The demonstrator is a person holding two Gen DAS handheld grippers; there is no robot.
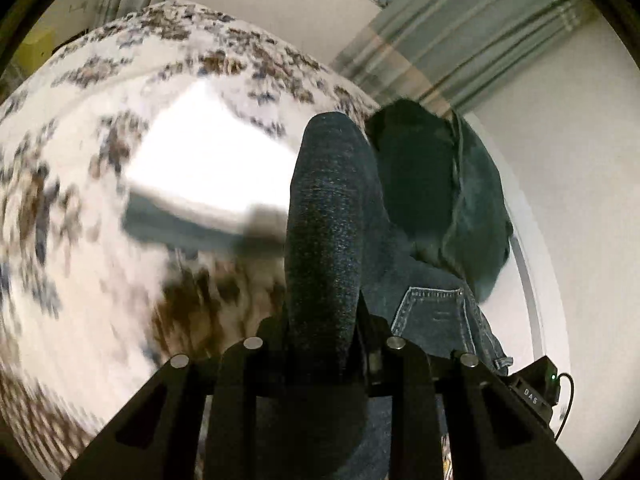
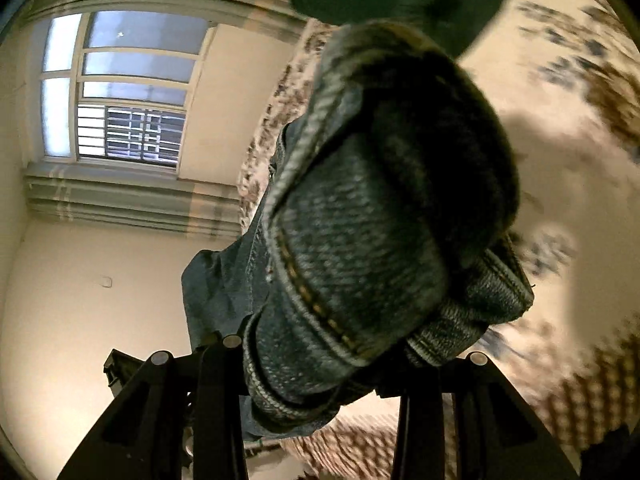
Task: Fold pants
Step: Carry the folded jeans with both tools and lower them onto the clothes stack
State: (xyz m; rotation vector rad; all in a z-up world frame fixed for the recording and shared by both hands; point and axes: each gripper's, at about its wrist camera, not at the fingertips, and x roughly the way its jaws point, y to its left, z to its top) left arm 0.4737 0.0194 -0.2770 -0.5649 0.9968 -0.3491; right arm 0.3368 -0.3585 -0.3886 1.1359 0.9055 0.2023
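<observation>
Dark blue jeans [image 1: 328, 200] hang bunched between both grippers, lifted above a bed. In the left wrist view a thick roll of denim rises from between the fingers of my left gripper [image 1: 324, 340], which is shut on it. A back pocket [image 1: 432, 312] shows just to the right, and more denim [image 1: 472, 208] hangs beyond it. In the right wrist view the stitched waistband of the jeans [image 2: 360, 220] fills the middle of the picture. My right gripper [image 2: 320, 360] is shut on this thick fold. The denim hides both grippers' fingertips.
Below lies the bed with a white cover patterned in brown and blue [image 1: 100, 140], blurred by motion. A blurred teal shape [image 1: 180, 228] lies on it. Pale walls [image 1: 568, 160], striped curtains [image 1: 460, 40] and a barred window [image 2: 128, 132] surround the bed.
</observation>
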